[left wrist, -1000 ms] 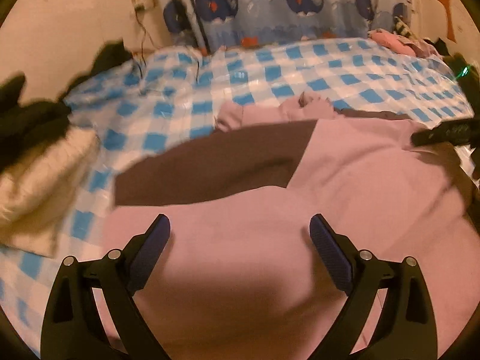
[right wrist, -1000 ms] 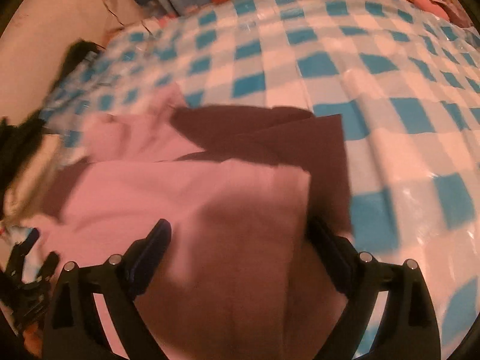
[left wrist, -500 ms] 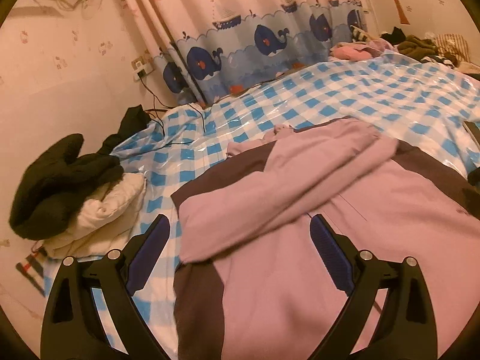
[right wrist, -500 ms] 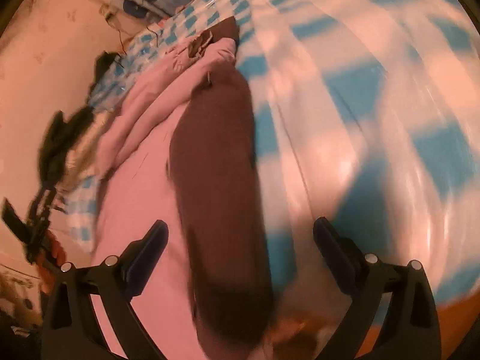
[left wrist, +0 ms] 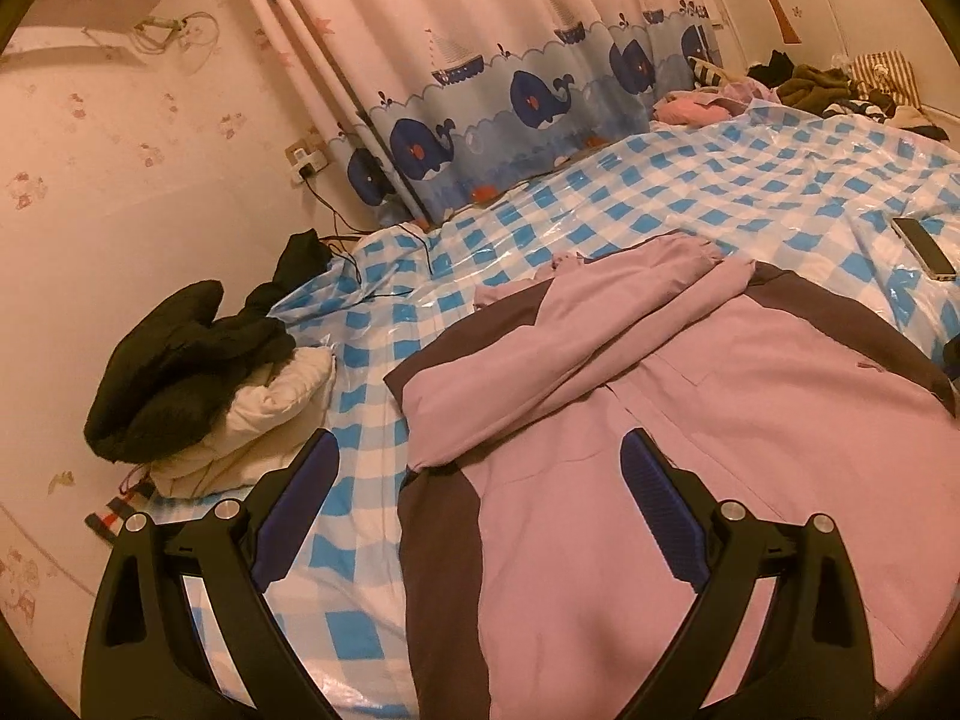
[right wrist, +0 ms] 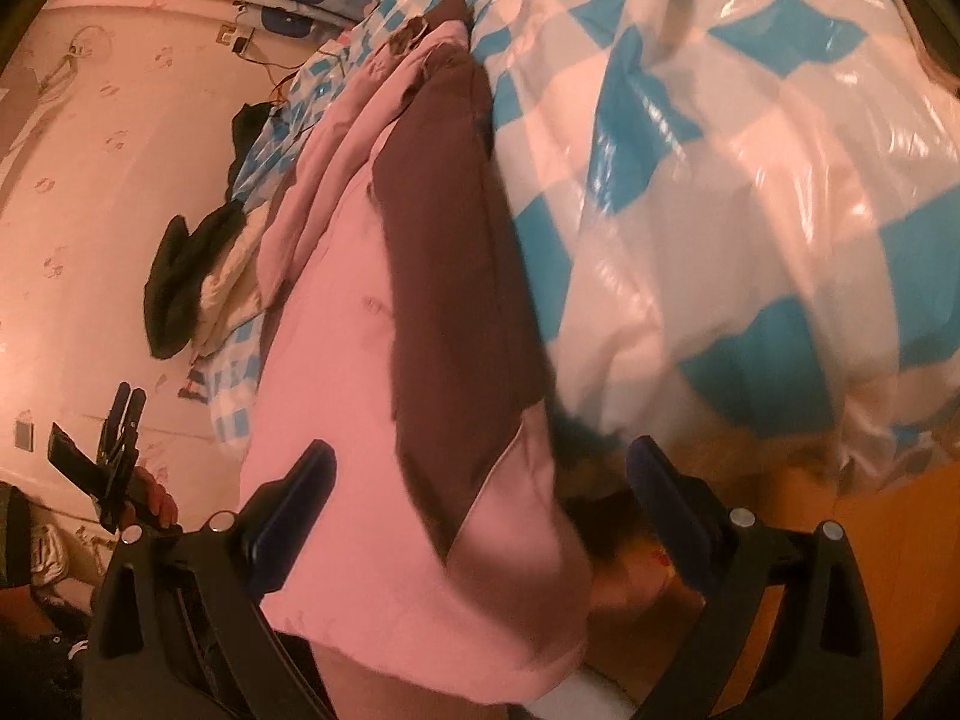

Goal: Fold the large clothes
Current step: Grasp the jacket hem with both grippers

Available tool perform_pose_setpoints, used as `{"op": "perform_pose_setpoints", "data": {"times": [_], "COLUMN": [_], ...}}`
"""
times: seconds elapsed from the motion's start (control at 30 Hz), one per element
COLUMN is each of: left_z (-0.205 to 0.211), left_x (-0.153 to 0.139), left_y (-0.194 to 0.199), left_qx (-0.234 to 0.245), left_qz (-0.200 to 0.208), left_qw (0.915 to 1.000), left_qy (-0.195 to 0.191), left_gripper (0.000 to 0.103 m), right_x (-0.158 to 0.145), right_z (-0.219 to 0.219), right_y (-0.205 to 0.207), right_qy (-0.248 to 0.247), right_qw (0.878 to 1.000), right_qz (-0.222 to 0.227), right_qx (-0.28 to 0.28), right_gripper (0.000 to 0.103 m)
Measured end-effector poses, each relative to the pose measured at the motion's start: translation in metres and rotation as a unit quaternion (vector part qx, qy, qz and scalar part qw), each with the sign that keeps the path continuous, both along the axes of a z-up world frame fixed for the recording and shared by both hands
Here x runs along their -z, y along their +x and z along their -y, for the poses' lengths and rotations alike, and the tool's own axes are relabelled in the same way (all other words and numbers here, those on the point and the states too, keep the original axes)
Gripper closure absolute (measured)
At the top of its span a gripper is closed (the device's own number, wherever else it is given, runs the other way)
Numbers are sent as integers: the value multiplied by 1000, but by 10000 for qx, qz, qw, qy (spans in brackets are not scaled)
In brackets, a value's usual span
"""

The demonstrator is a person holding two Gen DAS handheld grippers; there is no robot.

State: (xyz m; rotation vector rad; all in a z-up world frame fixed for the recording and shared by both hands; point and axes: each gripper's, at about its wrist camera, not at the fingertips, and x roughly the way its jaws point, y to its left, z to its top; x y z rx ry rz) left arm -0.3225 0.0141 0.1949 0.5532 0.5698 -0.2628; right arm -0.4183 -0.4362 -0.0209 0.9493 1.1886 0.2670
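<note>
The left claw (left wrist: 477,507) is hovering released, its two blue-padded fingers (left wrist: 657,501) spread wide and gripping nothing. Directly ahead of it and beneath its right finger, a pink and dark brown jacket (left wrist: 690,420) is lying flat on the bed (left wrist: 690,192), which is covered in a blue-and-white checked plastic sheet. Both pink sleeves (left wrist: 576,330) are lying folded across the jacket's front, running from just ahead of the claw toward the far right. The jacket's brown side panel is sitting between the fingers, close to the left one. Off to the claw's left, at the bed's edge, a black coat (left wrist: 174,372) is resting on top of a white padded garment (left wrist: 264,414). Far ahead and to the right, a phone (left wrist: 923,246) is lying on the sheet, and beyond it a whale-print curtain (left wrist: 528,90) is hanging.

The right claw (right wrist: 480,504) is likewise released, fingers wide apart and clear of the cloth. The same jacket (right wrist: 372,360) is stretching away from between its fingers toward the upper left, its pink hem draping over the bed's near edge just below the claw. The checked sheet (right wrist: 750,180) is filling the space ahead and to the right. Far to this claw's left, a hand (right wrist: 153,501) is holding the other gripper's handle.
</note>
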Motion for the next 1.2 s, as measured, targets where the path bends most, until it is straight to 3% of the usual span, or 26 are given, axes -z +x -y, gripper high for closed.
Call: {"op": "perform_pose_setpoints", "data": {"times": [0.2, 0.43, 0.67, 0.73, 0.8, 0.9, 0.97, 1.03, 1.1, 1.13, 1.2], "left_z": [-11, -39, -69, -79, -94, -134, -175, -213, -242, -254, -268], "left_x": [-4, 7, 15, 19, 26, 48, 72, 97, 120, 131, 149], "left_y": [-23, -37, -51, -51, -47, -31, -15, -4, 0, 2, 1], "left_qx": [49, 22, -216, -278, -292, -494, -890, -1320, -1673, -1753, -1909], "left_qz": [-54, -509, -560, -704, -1121, -2046, -2753, -3239, -3522, -3631, -3761], "left_qw": [10000, 9987, 9981, 9971, 9932, 9733, 9428, 9068, 8779, 8658, 8509], "left_qy": [64, 37, 157, 121, -143, -916, -1657, -2353, -2780, -2965, -3131], "left_gripper": [12, 11, 11, 11, 11, 11, 11, 11, 11, 11, 11], "right_x": [6, 9, 10, 11, 13, 17, 21, 26, 31, 34, 38], "right_z": [-2, 1, 2, 2, 5, 6, 6, 6, 5, 4, 3], "right_y": [-15, -23, -33, -35, -37, -37, -36, -33, -31, -30, -28], "right_qy": [355, 709, 734, 686, 647, 617, 627, 621, 616, 634, 636], "right_qw": [9994, 9974, 9972, 9976, 9978, 9980, 9979, 9979, 9979, 9977, 9976], "right_qz": [38, 91, 60, 25, -5, -60, -96, -163, -216, -231, -278], "right_qx": [2, 105, 145, 135, 123, 123, 102, 60, 28, 5, -13], "right_gripper": [9, 9, 8, 8, 7, 7, 7, 7, 7, 7, 7]}}
